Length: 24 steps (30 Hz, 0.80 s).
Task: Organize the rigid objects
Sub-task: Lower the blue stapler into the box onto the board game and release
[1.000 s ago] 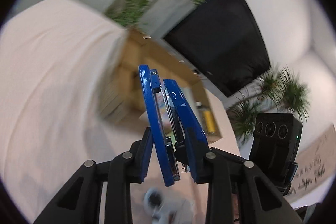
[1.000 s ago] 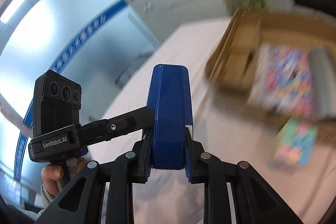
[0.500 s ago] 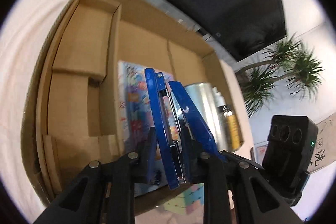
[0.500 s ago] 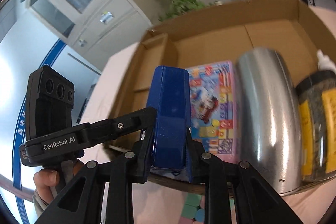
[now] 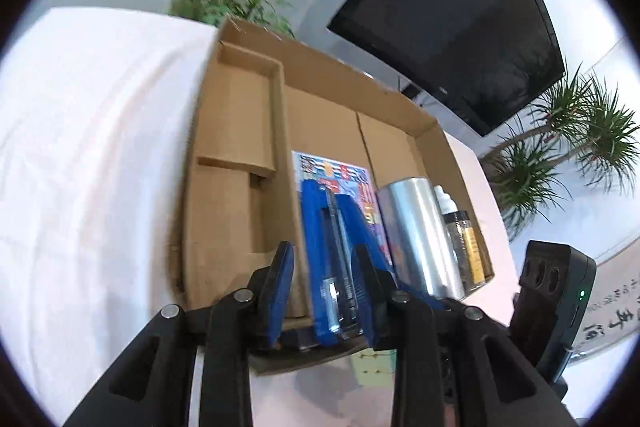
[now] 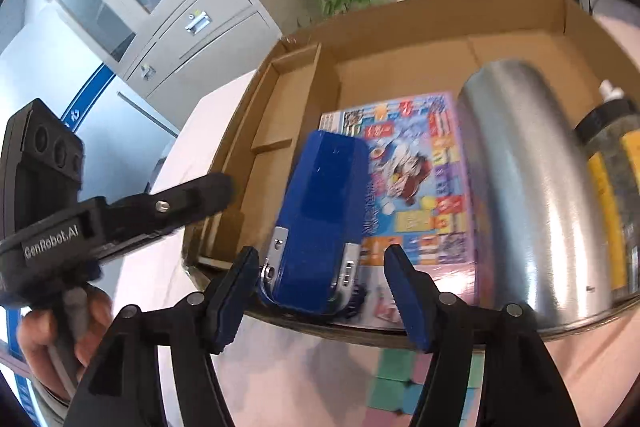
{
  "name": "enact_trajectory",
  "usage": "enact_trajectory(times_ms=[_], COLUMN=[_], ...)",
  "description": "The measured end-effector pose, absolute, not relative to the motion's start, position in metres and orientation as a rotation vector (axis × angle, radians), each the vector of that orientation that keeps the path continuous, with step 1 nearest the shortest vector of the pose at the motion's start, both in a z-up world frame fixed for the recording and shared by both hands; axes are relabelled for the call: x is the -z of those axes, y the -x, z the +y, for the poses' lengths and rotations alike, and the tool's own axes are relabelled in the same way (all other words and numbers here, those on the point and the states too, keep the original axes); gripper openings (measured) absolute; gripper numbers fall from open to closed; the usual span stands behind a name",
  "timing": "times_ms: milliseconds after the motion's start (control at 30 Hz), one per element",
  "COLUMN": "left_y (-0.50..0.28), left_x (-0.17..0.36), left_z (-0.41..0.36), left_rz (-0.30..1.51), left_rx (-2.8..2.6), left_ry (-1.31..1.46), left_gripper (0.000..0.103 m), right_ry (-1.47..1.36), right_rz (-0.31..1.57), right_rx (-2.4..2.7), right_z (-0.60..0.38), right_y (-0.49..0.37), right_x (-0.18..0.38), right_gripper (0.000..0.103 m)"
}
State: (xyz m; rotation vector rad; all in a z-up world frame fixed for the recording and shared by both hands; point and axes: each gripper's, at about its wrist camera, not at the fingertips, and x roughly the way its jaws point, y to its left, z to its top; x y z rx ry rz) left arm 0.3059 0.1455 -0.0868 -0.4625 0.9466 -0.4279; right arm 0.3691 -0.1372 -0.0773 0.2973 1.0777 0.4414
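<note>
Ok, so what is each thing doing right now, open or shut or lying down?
Left gripper: open, jaws just opened, stapler between them.
Right gripper: open, jaws just opened, stapler between them.
Stapler: lying on picture book.
Silver can: lying on its side in cardboard box.
Cardboard box: open on top.
TV: screen dark.

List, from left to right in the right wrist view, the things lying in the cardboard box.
Blue stapler → colourful book → silver can → jar with a yellow label, all in the cardboard box.
</note>
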Motion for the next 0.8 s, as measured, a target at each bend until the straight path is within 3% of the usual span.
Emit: enact_trajectory(times_ms=[300, 367, 433, 567, 800], left_y=[-0.288, -0.291, -0.297, -0.308, -0.303], left_x=[0.085, 0.091, 0.099, 0.107, 0.104], left_z=[0.136, 0.127, 0.116, 0.101, 0.102], left_rz=[0.888, 0.905, 0.937, 0.968, 0.967], left_rx=[0.408, 0.410, 0.424, 0.437, 0.442], left_ry=[0.349, 0.340, 0.319, 0.319, 0.331], left_gripper=[0.029, 0.028, 0.028, 0.027, 0.026], right_ry=[-0.057, -0.057, -0.054, -0.039, -0.061], right_rz=[0.987, 1.010, 1.005, 1.040, 1.059], right_rx=[-0.463, -0.469, -0.470, -0.468, -0.492], right_z=[-0.117, -0.116, -0.119, -0.120, -0.115], right_y=[-0.345, -0.352, -0.355, -0.356, -0.358], right_x=[0.057, 0.065, 0.066, 0.073, 0.076], right_gripper=[0.063, 0.053, 0.050, 0.035, 0.043])
